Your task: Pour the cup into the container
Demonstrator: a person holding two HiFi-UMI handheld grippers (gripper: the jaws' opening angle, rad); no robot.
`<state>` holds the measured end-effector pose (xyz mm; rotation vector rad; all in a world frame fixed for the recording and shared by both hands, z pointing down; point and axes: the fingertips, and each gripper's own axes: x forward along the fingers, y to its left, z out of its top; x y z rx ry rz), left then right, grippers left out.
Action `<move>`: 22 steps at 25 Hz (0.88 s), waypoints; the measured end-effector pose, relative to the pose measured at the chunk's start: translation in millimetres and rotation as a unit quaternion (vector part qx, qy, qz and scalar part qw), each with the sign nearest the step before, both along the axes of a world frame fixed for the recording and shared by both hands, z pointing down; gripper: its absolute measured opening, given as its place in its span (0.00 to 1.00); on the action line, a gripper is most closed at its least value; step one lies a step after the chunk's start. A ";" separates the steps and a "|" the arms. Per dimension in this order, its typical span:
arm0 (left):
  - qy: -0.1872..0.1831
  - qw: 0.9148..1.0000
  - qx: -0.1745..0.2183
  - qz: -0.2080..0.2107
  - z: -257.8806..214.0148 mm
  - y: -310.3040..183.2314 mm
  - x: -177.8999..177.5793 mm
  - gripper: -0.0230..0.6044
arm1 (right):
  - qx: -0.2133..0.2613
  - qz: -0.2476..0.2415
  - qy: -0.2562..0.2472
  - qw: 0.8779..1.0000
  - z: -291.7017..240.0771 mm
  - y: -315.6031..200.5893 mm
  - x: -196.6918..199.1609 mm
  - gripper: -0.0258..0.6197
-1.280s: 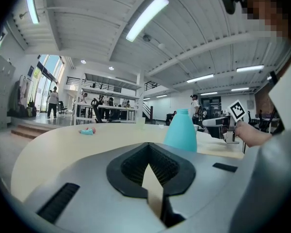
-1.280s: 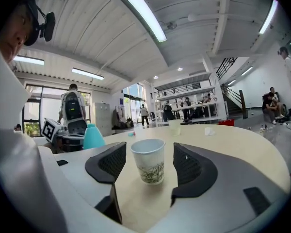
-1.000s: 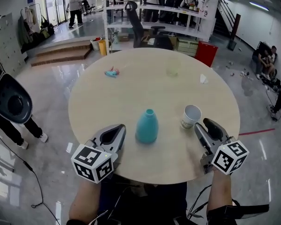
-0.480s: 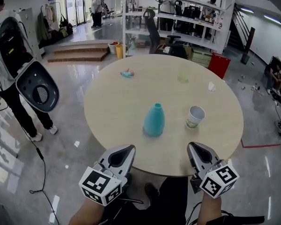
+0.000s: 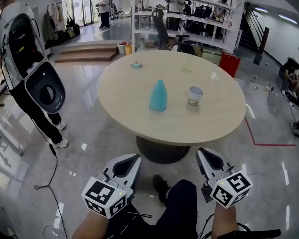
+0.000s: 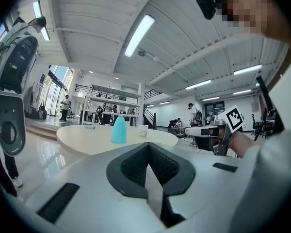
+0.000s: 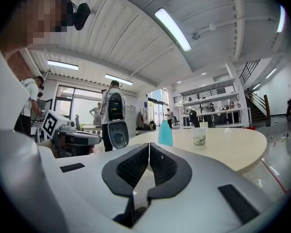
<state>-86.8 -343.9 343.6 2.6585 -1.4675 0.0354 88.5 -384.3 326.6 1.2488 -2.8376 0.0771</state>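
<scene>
A teal bottle-shaped container (image 5: 158, 95) stands upright near the middle of the round beige table (image 5: 139, 113). A white paper cup (image 5: 195, 95) stands upright just to its right, apart from it. Both grippers are held low over the floor, well short of the table's near edge. The left gripper (image 5: 133, 158) is shut with nothing in it; its pads meet in the left gripper view (image 6: 148, 145). The right gripper (image 5: 201, 153) is also shut and empty (image 7: 149, 145). The container (image 7: 165, 133) and cup (image 7: 200, 136) appear far ahead in the right gripper view.
A person carrying a black-and-white device (image 5: 45, 86) stands on the left. A small pink-and-teal item (image 5: 135, 65) and a white scrap (image 5: 214, 76) lie on the table's far side. Behind it are shelves (image 5: 179, 19), an office chair and a red bin (image 5: 230, 63). My knee (image 5: 182, 203) shows between the grippers.
The view has backed away from the table. Both grippers, over the table's near edge a second ago, now hang over the floor. The container and cup have not moved.
</scene>
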 end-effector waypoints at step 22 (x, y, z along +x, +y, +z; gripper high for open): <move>0.005 1.000 -0.014 -0.017 13.4 405.6 90.7 0.02 | 0.007 -0.020 -0.006 1.000 -6.9 394.8 82.2 0.05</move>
